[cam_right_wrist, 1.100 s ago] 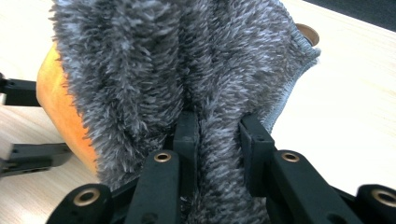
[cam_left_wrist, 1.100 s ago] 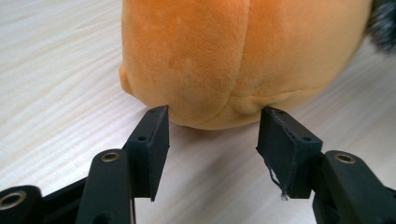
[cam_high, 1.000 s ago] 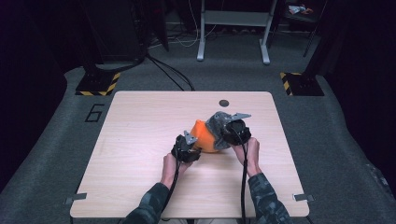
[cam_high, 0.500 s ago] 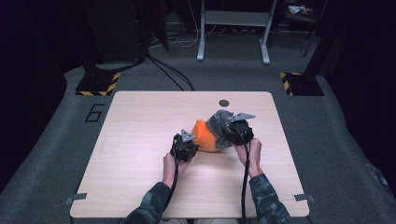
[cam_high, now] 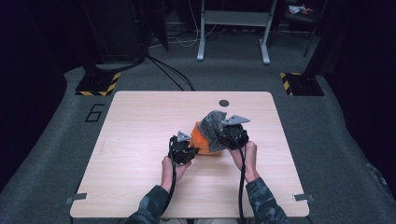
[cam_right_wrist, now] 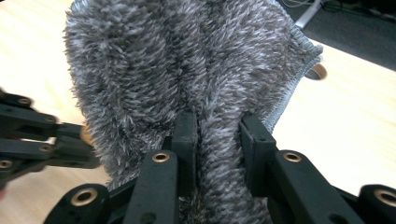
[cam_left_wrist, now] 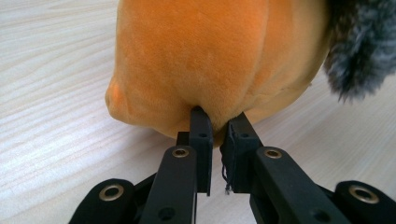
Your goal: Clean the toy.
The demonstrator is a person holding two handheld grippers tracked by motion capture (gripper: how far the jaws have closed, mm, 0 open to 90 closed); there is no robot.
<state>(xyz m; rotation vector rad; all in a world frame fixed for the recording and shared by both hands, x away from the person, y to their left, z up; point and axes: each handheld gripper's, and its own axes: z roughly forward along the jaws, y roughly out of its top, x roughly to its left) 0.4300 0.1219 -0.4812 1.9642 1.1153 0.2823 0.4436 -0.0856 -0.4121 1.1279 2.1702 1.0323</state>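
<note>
While a soft orange plush cushion point(cam_left_wrist: 196, 60) is being pinched by the left gripper point(cam_left_wrist: 218, 123) and a shaggy grey cloth point(cam_right_wrist: 187, 70) is being clamped by the right gripper point(cam_right_wrist: 217, 126), either thin fold is at risk of being pulled free on the counter point(cam_high: 140, 121).

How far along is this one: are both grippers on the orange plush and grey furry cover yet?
Done: both grips look set. The left gripper, jaws just closed, pinches a fold of the orange plush; the right gripper is shut on the grey furry cover. In hand: the cover is lifted against the plush above the table. Left: the two are not yet apart.
</note>
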